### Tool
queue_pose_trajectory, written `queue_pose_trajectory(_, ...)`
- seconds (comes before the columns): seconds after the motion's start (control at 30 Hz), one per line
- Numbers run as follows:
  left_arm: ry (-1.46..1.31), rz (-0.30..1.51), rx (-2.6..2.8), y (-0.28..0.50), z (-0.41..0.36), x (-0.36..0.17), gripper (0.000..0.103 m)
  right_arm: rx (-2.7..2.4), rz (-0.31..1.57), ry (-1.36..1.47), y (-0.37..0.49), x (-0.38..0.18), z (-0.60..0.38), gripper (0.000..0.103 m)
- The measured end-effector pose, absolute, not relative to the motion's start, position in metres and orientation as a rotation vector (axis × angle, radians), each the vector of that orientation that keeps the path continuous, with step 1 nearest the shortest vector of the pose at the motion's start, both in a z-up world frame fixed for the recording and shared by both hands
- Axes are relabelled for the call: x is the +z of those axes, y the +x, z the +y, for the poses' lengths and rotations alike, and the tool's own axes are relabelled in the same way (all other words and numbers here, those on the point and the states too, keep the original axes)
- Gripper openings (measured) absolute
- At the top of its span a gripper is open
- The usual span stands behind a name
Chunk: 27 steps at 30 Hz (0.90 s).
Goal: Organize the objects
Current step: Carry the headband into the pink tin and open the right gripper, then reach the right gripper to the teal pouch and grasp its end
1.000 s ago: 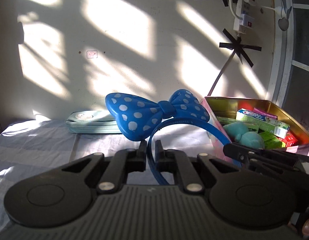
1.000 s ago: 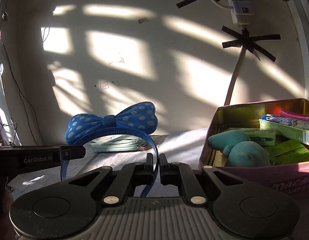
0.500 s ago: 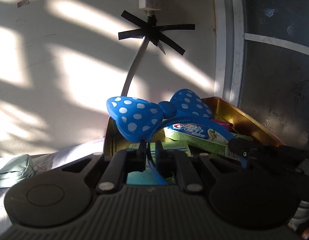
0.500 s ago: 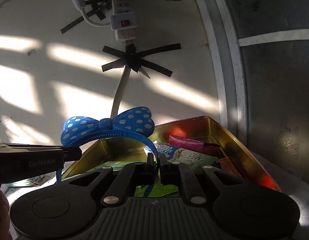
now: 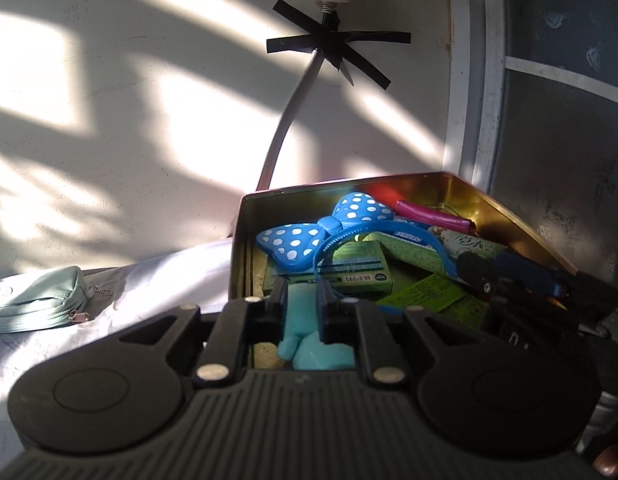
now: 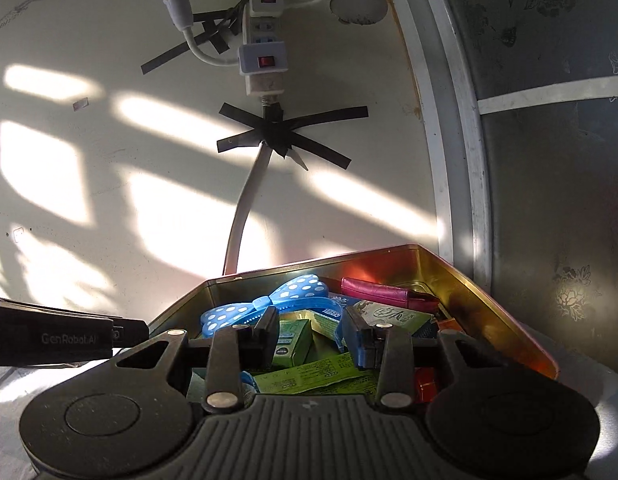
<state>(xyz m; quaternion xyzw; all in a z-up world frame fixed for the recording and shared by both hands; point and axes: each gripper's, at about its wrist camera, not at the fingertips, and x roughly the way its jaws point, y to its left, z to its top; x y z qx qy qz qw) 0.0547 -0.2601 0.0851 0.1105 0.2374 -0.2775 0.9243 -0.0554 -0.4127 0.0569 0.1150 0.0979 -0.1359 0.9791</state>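
Note:
A blue headband with a white-dotted bow lies inside the gold tin box on top of green boxes and packets. It also shows in the right wrist view. My left gripper is open over the tin's near left side, the band's end beside its right finger. My right gripper is open over the tin, the band lying between its spread fingers. Neither holds anything.
A pale green zip pouch lies on the white cloth left of the tin. The tin also holds a magenta wallet, a teal soft toy and toothpaste boxes. A taped power strip and cable hang on the wall behind.
Both grippers carried the headband from over the cloth to the tin, lowered it in and opened. The headband now rests on the tin's contents.

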Motion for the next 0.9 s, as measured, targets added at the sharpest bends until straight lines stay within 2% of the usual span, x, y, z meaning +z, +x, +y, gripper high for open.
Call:
queue_pose_trajectory(0.13,0.227,0.531,-0.546,0.045,-0.239,0.083,0.018,-0.272,0.172,0.236,-0.075,0.064,-0.398,0.036)
queue_pose_trajectory(0.2,0.228,0.557,-0.529,0.041,-0.226,0.077,0.023,-0.262,0.169,0.249,-0.084,0.066,-0.393,0.036)
queue_pose_trajectory(0.33,0.241,0.551,-0.47,0.032,-0.199,0.07,0.028,-0.231,0.183,0.268,-0.1,0.07,-0.377,0.036)
queue_pose_trajectory(0.9,0.15,0.603,-0.204,0.05,-0.08,0.045,0.029,-0.005,0.302,0.166,-0.082,0.069,-0.274,0.036)
